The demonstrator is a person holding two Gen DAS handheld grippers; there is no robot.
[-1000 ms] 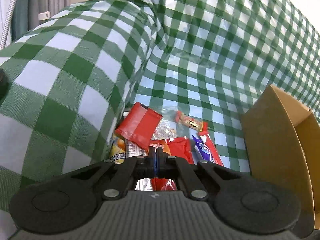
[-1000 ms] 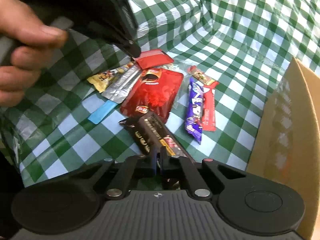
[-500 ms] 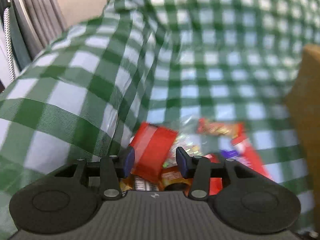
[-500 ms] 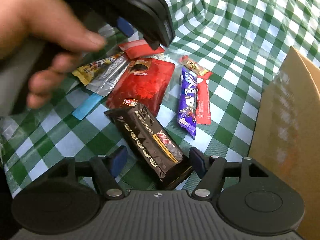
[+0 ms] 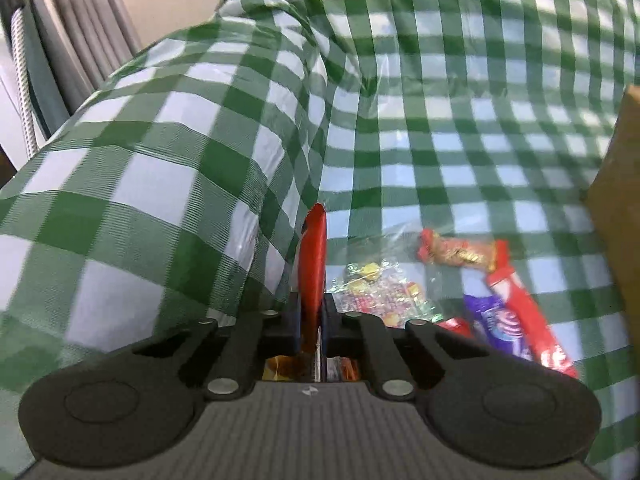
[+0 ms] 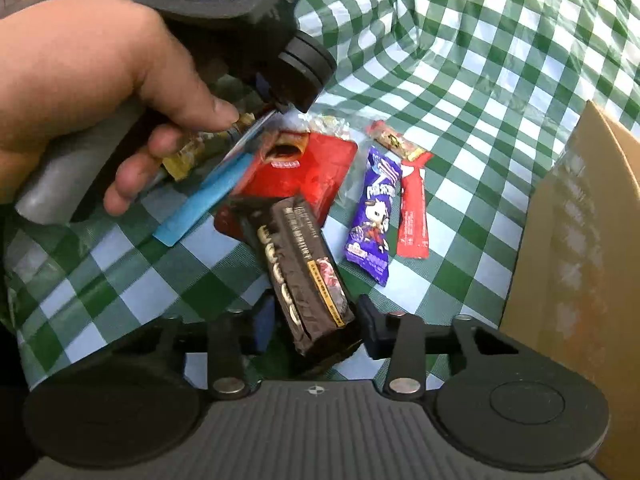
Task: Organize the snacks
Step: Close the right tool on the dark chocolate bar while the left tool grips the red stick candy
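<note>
Since 0.5 s ago, the left gripper (image 5: 312,320) has gone from spread to pinching a red packet (image 5: 313,256), which now stands on edge between its fingers, while the right gripper (image 6: 316,326) has stayed spread around the near end of a dark brown biscuit pack (image 6: 300,268) without pressing on it. From the right wrist, the person's left hand (image 6: 92,92) grips the left tool at the far left of the snack pile. On the bench, covered by a green checked cloth (image 6: 460,60), lie a large flat red pouch (image 6: 308,172) under the brown pack's far end, a blue strip (image 6: 204,200) to its left, a purple wrapper (image 6: 374,216) and a thin red stick pack (image 6: 412,212) side by side to the right, and a small gold and red candy bar (image 6: 394,144) beyond them. A clear bag of small sweets (image 5: 376,292) shows right of the left gripper. A brown cardboard box (image 6: 576,240) stands at the right edge.
</note>
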